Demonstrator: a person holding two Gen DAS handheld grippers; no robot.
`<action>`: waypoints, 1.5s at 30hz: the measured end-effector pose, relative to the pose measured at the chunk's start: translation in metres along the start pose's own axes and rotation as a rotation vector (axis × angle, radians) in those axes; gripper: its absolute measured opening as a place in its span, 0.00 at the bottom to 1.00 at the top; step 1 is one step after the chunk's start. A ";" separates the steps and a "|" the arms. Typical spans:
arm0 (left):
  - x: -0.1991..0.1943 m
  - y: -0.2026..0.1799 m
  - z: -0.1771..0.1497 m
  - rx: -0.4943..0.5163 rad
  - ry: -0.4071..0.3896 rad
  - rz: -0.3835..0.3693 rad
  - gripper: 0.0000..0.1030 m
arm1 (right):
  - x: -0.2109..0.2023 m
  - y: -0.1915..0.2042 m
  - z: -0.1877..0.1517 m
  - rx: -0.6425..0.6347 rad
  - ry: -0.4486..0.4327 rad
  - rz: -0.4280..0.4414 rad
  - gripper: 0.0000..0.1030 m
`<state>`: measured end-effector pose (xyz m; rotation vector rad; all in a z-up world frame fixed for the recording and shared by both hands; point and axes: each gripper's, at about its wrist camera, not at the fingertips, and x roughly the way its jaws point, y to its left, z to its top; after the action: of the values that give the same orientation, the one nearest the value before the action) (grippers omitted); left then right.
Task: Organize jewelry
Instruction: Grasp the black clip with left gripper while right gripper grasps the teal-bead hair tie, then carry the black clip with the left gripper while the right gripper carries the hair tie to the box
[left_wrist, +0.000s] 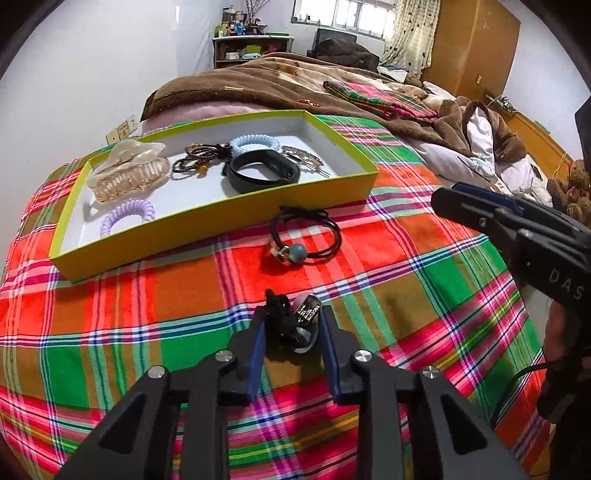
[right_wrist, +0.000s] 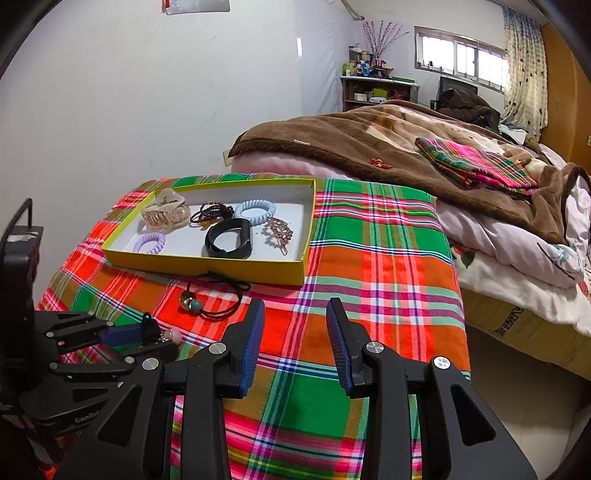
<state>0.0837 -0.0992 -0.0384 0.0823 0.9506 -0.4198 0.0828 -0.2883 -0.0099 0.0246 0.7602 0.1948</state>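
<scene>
A yellow-green tray (left_wrist: 207, 221) (right_wrist: 207, 264) on the plaid cloth holds a clear claw clip (left_wrist: 127, 171), a purple coil tie (left_wrist: 127, 216), a blue coil tie (left_wrist: 255, 144), a dark bead bracelet (left_wrist: 199, 158), a black wristband (left_wrist: 262, 171) and a gold hair clip (left_wrist: 303, 157). A black hair tie with a teal bead (left_wrist: 304, 236) (right_wrist: 210, 297) lies in front of the tray. My left gripper (left_wrist: 293, 325) (right_wrist: 155, 338) is shut on a black hair tie with charms (left_wrist: 291, 323). My right gripper (right_wrist: 295, 317) (left_wrist: 443, 199) is open and empty above the cloth.
The plaid cloth (left_wrist: 369, 280) covers a raised surface whose right edge (right_wrist: 461, 295) drops off. A brown blanket (right_wrist: 351, 147) and folded plaid fabric (right_wrist: 476, 166) lie on the bed behind. A white wall is to the left.
</scene>
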 end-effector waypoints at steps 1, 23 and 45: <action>-0.003 0.003 0.001 -0.008 -0.007 -0.002 0.26 | 0.001 0.002 0.001 -0.003 0.003 0.004 0.35; -0.043 0.080 -0.008 -0.146 -0.070 0.052 0.24 | 0.060 0.081 0.011 -0.248 0.145 0.183 0.34; -0.044 0.093 -0.009 -0.162 -0.068 0.055 0.25 | 0.082 0.095 0.007 -0.308 0.177 0.116 0.18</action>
<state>0.0901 0.0015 -0.0186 -0.0529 0.9103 -0.2915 0.1299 -0.1800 -0.0518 -0.2438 0.8984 0.4266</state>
